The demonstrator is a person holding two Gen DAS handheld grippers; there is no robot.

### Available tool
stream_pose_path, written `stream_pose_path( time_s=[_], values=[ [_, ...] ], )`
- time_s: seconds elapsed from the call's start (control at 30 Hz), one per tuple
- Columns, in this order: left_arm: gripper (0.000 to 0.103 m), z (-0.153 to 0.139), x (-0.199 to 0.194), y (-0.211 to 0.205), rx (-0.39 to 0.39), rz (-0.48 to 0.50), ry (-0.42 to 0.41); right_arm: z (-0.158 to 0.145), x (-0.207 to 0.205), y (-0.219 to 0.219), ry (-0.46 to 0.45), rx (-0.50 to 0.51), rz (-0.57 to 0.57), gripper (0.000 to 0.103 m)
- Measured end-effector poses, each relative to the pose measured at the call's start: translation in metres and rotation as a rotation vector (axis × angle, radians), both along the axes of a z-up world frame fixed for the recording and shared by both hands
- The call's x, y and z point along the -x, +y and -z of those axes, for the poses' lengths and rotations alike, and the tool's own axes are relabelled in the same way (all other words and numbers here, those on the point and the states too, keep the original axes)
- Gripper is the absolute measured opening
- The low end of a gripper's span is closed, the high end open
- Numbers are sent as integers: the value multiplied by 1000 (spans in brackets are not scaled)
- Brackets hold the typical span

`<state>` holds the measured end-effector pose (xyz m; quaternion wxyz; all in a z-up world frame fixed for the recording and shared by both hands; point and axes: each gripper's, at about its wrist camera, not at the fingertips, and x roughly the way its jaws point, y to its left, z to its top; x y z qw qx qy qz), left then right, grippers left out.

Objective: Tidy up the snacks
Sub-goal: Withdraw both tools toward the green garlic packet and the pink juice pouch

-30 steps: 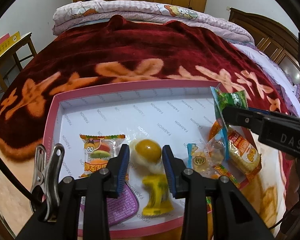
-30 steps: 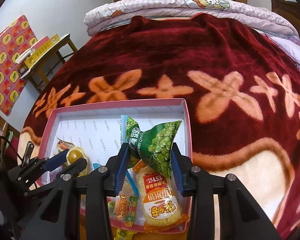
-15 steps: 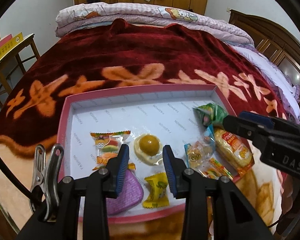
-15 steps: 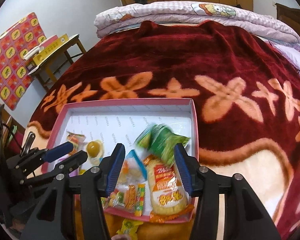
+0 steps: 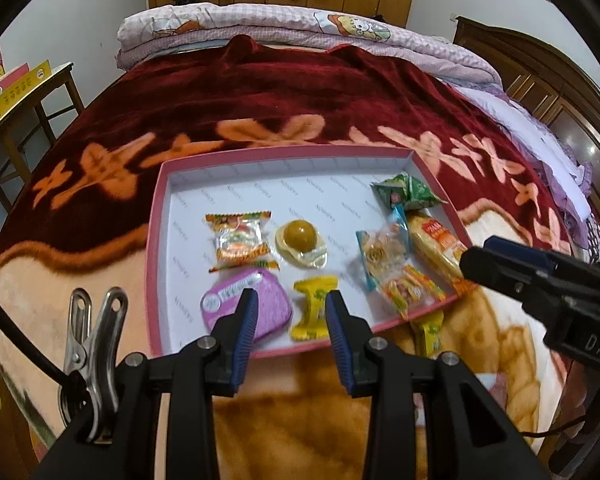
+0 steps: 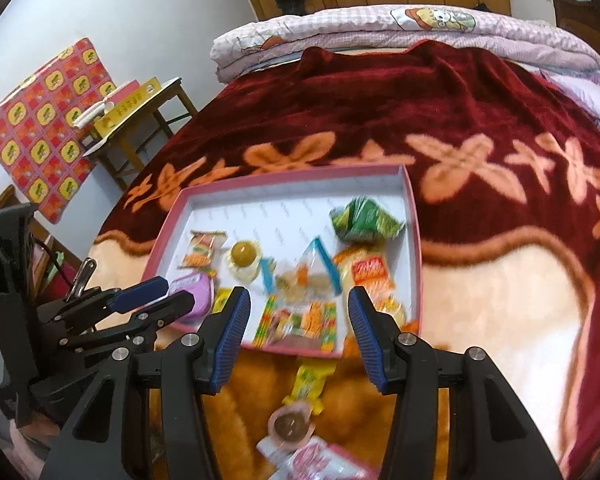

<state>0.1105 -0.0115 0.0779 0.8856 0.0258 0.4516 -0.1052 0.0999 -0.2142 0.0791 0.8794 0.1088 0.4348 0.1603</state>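
- The snacks lie in a pink-rimmed tray [image 5: 156,240] on the bed's red flowered blanket [image 5: 300,92]: green pea bag [image 6: 364,220] at its far right, jelly cup [image 5: 300,236] mid-tray.
- Both hand-held grippers tilt down over the tray's near edge.
- Left hand-held gripper [image 5: 292,320]: jaws apart, empty, above the yellow candy [image 5: 312,308].
- Right hand-held gripper [image 6: 300,324]: jaws have just been opening, wider, nothing between them.
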Motion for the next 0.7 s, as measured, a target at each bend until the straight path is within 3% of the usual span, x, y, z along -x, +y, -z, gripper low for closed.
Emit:
stream_pose_path(
  time_s=[0.7],
  values=[
    [36,3,69,3,-1,48,44,9,71,-6,9,-9,41,52]
  ],
)
